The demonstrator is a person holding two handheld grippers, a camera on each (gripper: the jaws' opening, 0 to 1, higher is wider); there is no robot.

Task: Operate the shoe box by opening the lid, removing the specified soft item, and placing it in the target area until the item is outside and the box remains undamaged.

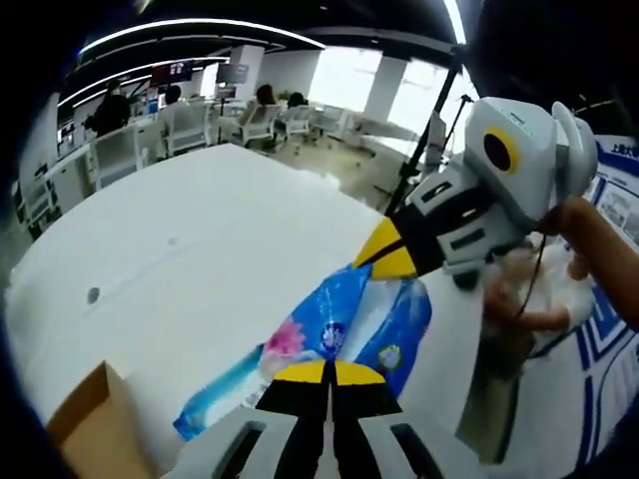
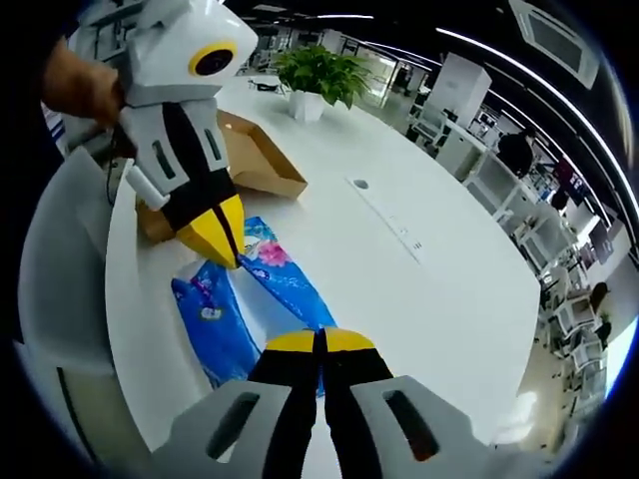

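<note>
A blue printed soft package lies low over the white table. My left gripper is shut, its yellow tips pressed on the pack's near edge. My right gripper comes in from the right, shut on the pack's far edge. In the right gripper view the same package stretches as a strip between my right gripper and my left gripper. The open cardboard shoe box sits behind the left gripper; a corner of the box shows at the lower left.
A potted plant stands past the box on the table. A white chair is by the table's edge. Hands hold the grippers. Office chairs and people sit far behind.
</note>
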